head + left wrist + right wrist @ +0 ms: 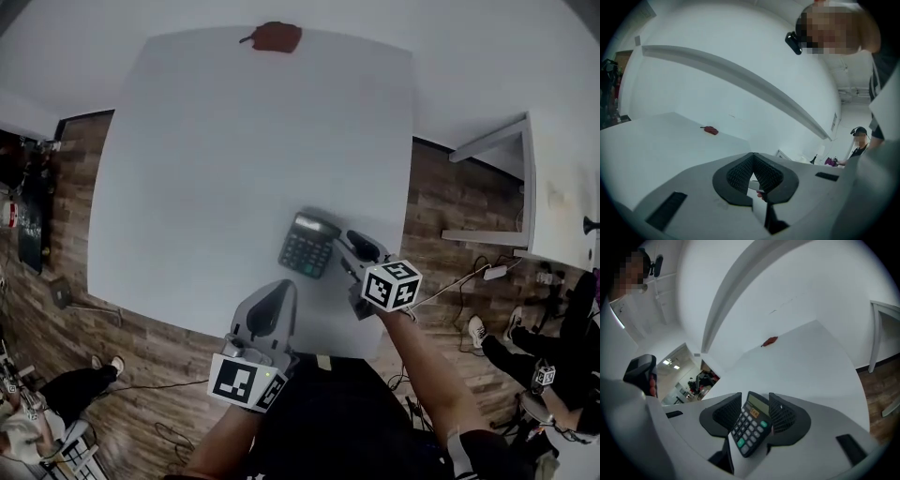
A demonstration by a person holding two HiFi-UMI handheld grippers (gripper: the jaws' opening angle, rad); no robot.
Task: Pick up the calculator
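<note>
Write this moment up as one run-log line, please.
calculator: lying on table, not lifted | right gripper: open, jaws either side of calculator, no grip | left gripper: shut, empty

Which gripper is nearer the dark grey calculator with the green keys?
Right. The right gripper sits just right of the dark grey calculator, which shows between its parted fingers. The left gripper hangs short of it, near the front edge of the white table.
</note>
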